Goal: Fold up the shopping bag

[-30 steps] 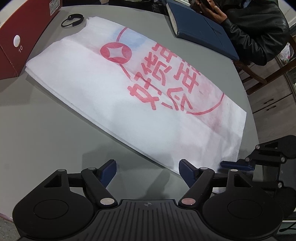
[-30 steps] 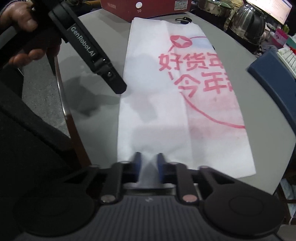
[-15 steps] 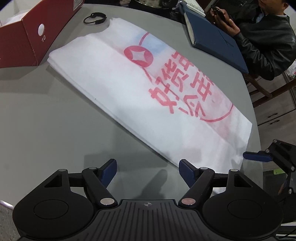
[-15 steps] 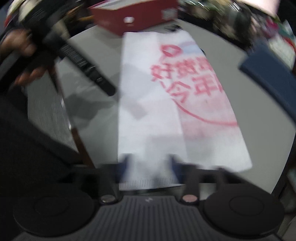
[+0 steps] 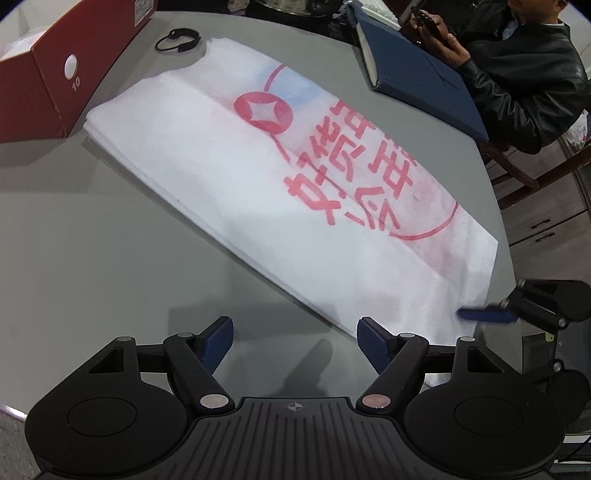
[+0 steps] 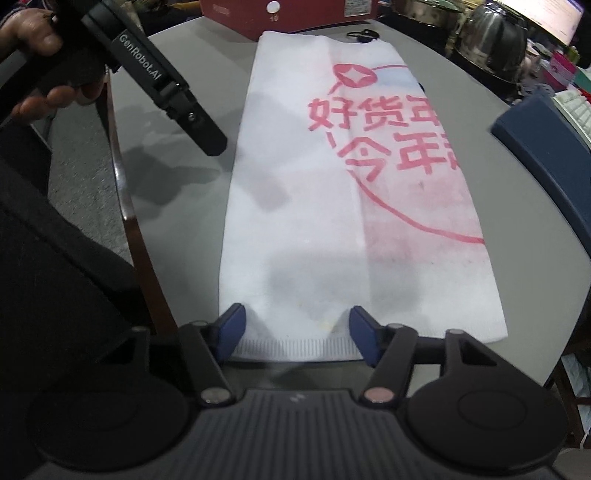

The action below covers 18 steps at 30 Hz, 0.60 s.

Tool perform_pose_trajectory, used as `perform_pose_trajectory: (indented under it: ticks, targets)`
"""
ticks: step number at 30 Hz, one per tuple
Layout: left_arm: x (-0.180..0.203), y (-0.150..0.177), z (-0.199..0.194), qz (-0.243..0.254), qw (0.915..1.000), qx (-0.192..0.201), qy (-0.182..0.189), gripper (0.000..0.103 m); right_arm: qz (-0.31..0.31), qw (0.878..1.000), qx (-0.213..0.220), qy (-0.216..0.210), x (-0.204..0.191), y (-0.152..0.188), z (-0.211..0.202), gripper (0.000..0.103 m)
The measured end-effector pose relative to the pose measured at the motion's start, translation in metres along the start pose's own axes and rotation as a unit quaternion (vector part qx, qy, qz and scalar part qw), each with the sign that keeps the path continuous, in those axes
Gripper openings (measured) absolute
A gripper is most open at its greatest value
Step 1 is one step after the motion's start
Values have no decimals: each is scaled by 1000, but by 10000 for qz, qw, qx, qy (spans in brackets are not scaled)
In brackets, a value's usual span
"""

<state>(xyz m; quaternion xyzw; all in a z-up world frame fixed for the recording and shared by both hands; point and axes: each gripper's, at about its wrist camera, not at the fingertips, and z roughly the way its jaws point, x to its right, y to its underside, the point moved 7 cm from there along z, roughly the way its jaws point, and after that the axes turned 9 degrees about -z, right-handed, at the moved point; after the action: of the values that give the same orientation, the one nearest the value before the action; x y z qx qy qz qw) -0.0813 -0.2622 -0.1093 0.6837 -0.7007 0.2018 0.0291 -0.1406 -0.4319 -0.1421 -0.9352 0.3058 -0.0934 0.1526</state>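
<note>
Right gripper (image 6: 297, 334): jaws part-spread and closing as I watch; the near hem of the shopping bag (image 6: 354, 206) sits between the blue pads, and I can't say they press on it yet.
Left gripper (image 5: 295, 334): jaws wide apart, nothing between them, only bare grey table (image 5: 92, 229) below.
Bag from the right gripper: runs straight out toward 12 o'clock in the right wrist view, stitched hem at my fingertips, far end close to the red box (image 6: 288, 14).
Bag from the left gripper: lies at 1 o'clock, its nearest long edge just beyond the right-hand pad, not under the jaws.
Long axis: in line with the right gripper, slanting from 10 to 4 o'clock across the left wrist view.
Lay: flat on the table, already narrowed lengthwise, red print facing up.
Nearer hand: the right, I judge; it is at the hem, the left stands off beside the long edge.
Coming move: likely pinch this hem and carry it toward 12 o'clock over the bag's length.
Off to the side: black cord loop (image 5: 177, 37) by the far corner.
</note>
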Motion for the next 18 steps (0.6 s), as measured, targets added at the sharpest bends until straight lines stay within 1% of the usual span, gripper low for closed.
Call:
perform_pose_trajectory:
  ticks: [1, 2, 5, 6, 7, 9, 12, 15, 17, 18]
  targets:
    - [1, 0, -1, 7, 10000, 22, 14, 75, 45, 10000, 8, 11, 1, 0, -1, 10]
    - [1, -1, -2, 9, 10000, 34, 31, 75, 140, 9999, 3, -5, 3, -1, -2, 0]
    - [0, 0, -6, -23, 9999, 51, 122, 75, 485, 9987, 23, -128, 9, 0, -1, 0]
    - [0, 0, -7, -40, 9998, 50, 168, 75, 698, 9973, 49, -201, 12, 2, -2, 0]
    - [1, 1, -9, -55, 9996, 39, 289, 75, 1048, 9939, 112, -332, 17, 4, -3, 0]
    - [4, 3, -13, -48, 9984, -2, 566, 75, 1839, 9800, 391, -655, 29, 7, -9, 0]
    - [13, 10, -17, 85, 9957, -104, 918, 75, 2765, 9522, 874, -961, 49, 8, -23, 0]
    - [22, 15, -18, 244, 9926, -209, 1174, 75, 3252, 9316, 1226, -1067, 63, 7, -38, 0]
    - [35, 18, -20, 570, 9898, -205, 1291, 75, 3591, 9122, 1519, -1259, 70, 6, -51, 0]
    - [41, 18, -21, 739, 9880, -206, 1343, 75, 3685, 9059, 1627, -1305, 73, 3, -56, 0]
